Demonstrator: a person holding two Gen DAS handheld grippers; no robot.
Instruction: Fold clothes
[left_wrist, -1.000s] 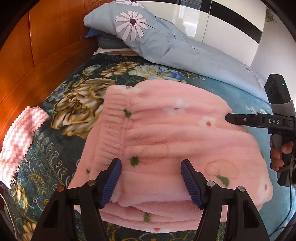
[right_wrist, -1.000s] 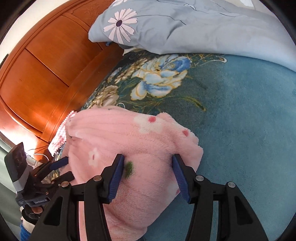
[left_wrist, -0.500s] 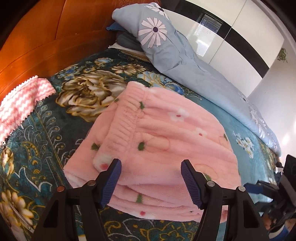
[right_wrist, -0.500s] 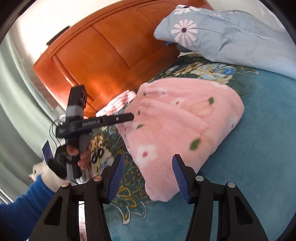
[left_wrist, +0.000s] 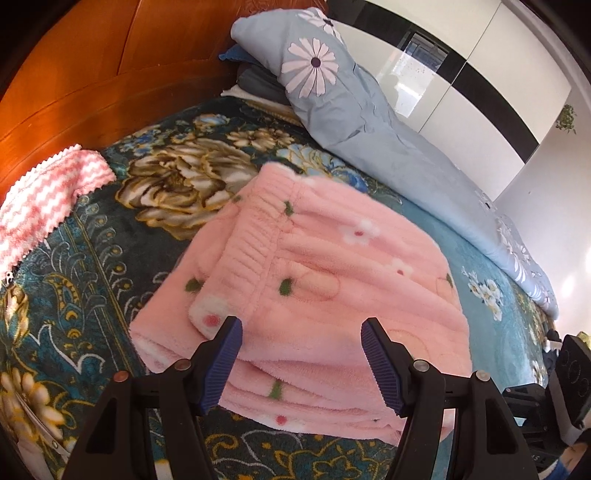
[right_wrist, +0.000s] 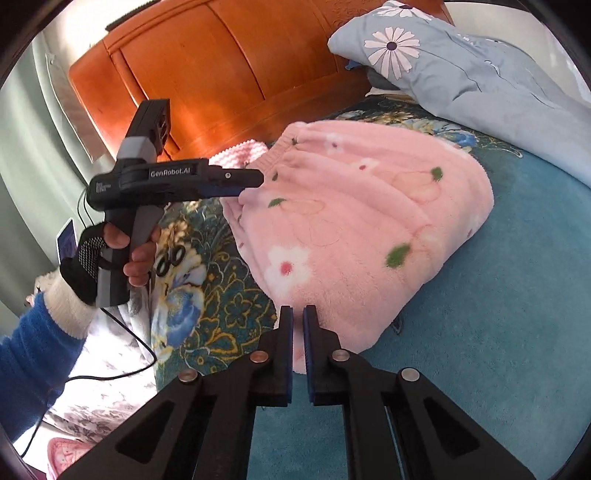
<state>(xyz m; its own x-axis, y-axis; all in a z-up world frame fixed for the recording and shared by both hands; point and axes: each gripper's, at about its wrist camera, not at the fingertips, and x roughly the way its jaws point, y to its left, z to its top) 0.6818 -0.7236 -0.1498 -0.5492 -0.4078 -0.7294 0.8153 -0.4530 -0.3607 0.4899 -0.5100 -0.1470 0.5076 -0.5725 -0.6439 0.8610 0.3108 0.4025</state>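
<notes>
A folded pink fleece garment (left_wrist: 332, 280) with small flowers and green leaves lies on the floral bedspread (left_wrist: 85, 295). My left gripper (left_wrist: 301, 354) hovers open over its near folded edge, with nothing pressed between the blue pads. In the right wrist view the same garment (right_wrist: 354, 221) lies ahead, and the left gripper (right_wrist: 255, 179), held by a gloved hand (right_wrist: 110, 251), points at its left edge. My right gripper (right_wrist: 297, 314) is shut, tips at the garment's near corner. A sliver of pink shows through the slit, and no cloth is lifted.
A grey-blue daisy-print quilt (left_wrist: 369, 110) is piled along the far side against the orange wooden headboard (left_wrist: 92, 74). A pink-and-white zigzag cloth (left_wrist: 48, 195) lies at the left. A cable (right_wrist: 122, 350) trails over the bed's left edge. The right gripper's housing (left_wrist: 569, 373) shows at lower right.
The right gripper drew back off the garment to its near corner and its jaws went from open to shut. The left gripper rolled and backed off slightly, still open.
</notes>
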